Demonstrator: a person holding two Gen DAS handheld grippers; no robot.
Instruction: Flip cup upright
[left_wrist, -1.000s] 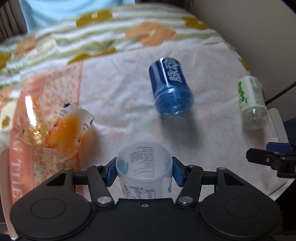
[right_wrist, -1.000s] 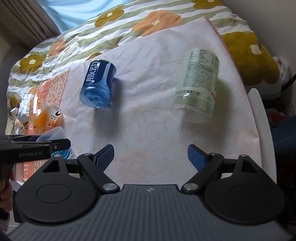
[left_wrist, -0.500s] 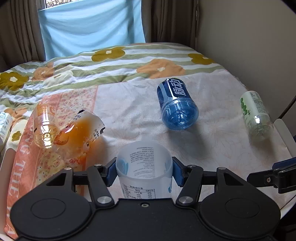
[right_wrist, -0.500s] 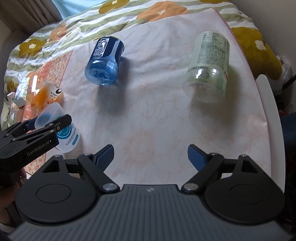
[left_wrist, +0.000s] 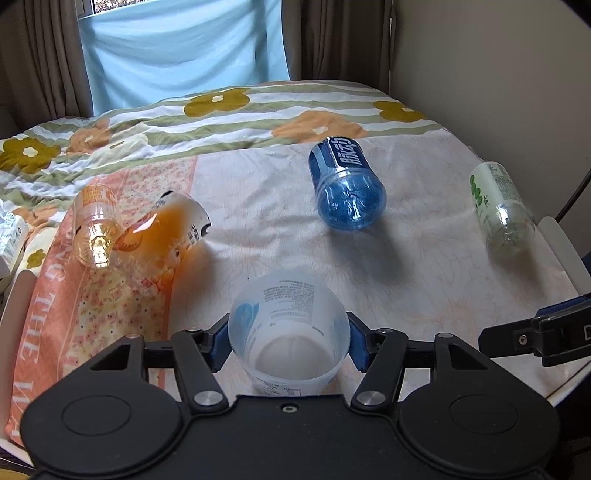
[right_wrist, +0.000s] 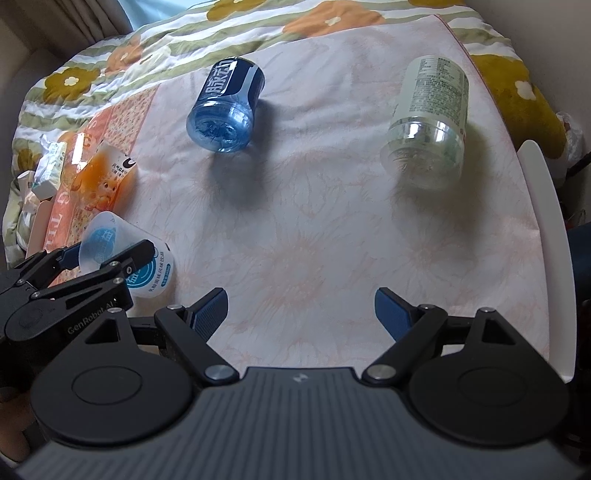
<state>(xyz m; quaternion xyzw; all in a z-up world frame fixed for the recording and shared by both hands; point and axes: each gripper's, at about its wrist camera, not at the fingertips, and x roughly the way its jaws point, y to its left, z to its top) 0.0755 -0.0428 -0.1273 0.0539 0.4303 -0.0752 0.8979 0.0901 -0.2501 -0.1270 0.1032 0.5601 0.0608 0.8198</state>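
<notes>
You've got the cup (left_wrist: 289, 325) pinched between your left gripper (left_wrist: 289, 341) fingers, mouth tilted toward the camera, low over the cloth at the near left. I'd call the flip nearly done; setting it down and letting go remain. Whether its base touches the cloth is hidden. Your right gripper (right_wrist: 300, 309) hangs with fingers spread wide, holding nothing.

Daylight from window (left_wrist: 177, 55); soft shadows under bottles; fisheye edges curved, dark corners.
</notes>
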